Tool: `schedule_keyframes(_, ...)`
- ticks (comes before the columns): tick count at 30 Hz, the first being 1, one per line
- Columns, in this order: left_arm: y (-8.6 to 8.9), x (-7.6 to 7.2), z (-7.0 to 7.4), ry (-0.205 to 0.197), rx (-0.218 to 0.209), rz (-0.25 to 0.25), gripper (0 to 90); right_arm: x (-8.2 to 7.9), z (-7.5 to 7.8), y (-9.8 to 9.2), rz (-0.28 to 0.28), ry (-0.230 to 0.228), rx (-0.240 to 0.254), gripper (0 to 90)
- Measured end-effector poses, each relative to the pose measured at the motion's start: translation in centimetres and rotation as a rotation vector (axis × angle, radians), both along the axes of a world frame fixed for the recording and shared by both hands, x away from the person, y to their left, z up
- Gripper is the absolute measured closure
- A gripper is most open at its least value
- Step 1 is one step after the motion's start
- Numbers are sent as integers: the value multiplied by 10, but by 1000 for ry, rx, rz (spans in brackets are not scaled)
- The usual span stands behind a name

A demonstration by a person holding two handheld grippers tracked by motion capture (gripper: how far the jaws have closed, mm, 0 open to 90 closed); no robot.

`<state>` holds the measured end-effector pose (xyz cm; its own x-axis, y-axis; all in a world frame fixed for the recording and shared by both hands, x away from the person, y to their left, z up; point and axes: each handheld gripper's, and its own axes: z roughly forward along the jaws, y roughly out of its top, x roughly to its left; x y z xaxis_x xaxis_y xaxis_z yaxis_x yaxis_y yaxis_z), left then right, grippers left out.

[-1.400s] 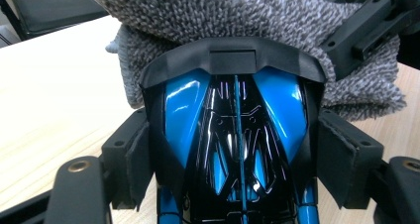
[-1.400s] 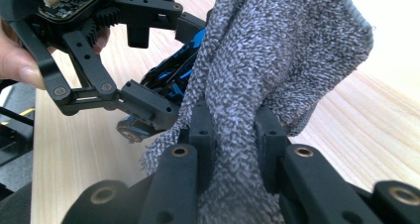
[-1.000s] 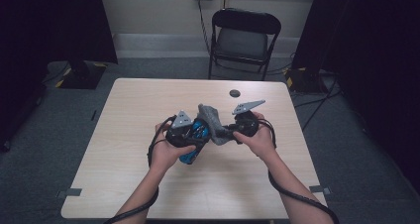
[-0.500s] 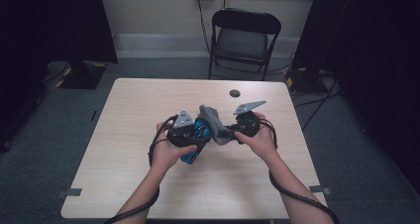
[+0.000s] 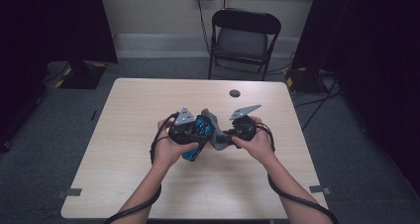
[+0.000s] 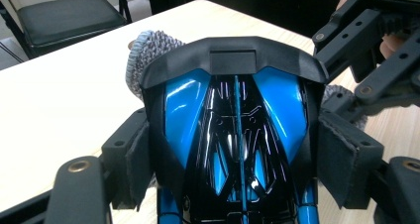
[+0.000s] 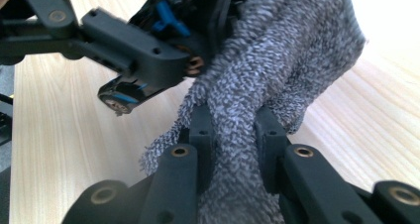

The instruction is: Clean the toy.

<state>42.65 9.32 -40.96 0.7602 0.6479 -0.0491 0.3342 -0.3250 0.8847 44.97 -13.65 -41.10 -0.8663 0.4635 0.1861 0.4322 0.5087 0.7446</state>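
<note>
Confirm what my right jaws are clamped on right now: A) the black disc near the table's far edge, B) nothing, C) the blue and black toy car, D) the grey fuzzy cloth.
D: in the right gripper view the right gripper has both jaws pinching the grey fuzzy cloth.

Recording studio, black curtains (image 5: 59,26), folding chair (image 5: 243,38), bare table (image 5: 133,135)

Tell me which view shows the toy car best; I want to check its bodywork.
The left gripper view: the car sits close up, its blue-and-black shell glossy and sharp between the jaws. The high view shows it small between the hands, partly behind the cloth. The right gripper view catches one wheel and some underside.
</note>
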Motion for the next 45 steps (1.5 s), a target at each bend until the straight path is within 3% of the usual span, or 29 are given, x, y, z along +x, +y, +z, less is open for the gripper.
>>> schedule_keyframes(16, -9, 3, 10, -23, -18, -5, 255, -11, -15, 13, 57, 33, 19, 752)
schedule_keyframes(34, -13, 8, 13, -18, -36, 3, 254, -21, -39, 25, 103, 87, 42, 751)
schedule_keyframes(45, -5, 9, 16, -22, -60, 26, 255, -27, -50, 29, 132, 102, -6, 749)
